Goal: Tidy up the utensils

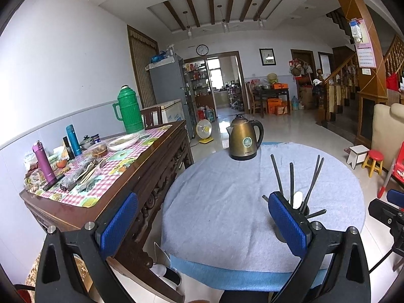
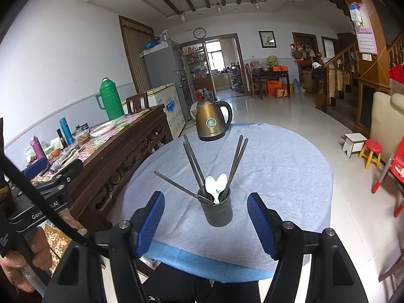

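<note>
A grey utensil holder [image 2: 218,210] stands on the round table covered with a blue cloth [image 2: 277,176]. It holds several dark chopsticks [image 2: 194,161] and two white spoons [image 2: 216,184]. My right gripper [image 2: 205,223] is open and empty, just in front of the holder. My left gripper [image 1: 202,223] is open and empty over the table's near edge; its right finger [image 1: 287,221] hides most of the holder, with chopsticks [image 1: 313,181] and a spoon [image 1: 298,199] sticking up behind it. The left gripper also shows in the right wrist view [image 2: 54,174].
A bronze kettle [image 1: 244,139] stands at the table's far side. A wooden sideboard [image 1: 141,181] on the left carries a green thermos [image 1: 128,109], bottles, dishes and loose cutlery [image 1: 91,170]. Small stools [image 1: 373,161] and a red chair stand on the right.
</note>
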Demonstrator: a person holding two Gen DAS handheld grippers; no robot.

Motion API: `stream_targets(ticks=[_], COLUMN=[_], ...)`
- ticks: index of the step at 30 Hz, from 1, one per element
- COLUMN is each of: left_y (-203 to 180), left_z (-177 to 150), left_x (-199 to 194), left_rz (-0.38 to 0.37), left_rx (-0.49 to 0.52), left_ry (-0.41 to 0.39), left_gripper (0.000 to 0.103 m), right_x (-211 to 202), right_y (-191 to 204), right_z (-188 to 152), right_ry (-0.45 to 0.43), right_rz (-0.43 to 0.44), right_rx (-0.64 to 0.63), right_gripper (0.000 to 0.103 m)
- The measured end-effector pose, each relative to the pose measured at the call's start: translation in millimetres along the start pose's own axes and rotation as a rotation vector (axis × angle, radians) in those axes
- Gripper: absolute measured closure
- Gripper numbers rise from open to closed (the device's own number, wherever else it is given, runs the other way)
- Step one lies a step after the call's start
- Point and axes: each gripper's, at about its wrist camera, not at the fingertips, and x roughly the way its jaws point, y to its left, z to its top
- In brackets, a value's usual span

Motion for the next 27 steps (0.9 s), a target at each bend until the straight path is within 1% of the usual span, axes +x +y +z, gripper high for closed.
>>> stream_targets(ticks=[27], left_y=[-0.2], left_z=[-5.1], left_x=[-4.2], left_rz=[-0.007], left_rx=[0.007], left_ry=[0.005], left_gripper=[0.000], right_x=[2.8], right_y=[3.7], right_z=[-0.7], right_ry=[0.005], right_rz=[0.000], right_rx=[-0.004], right_gripper=[0.031])
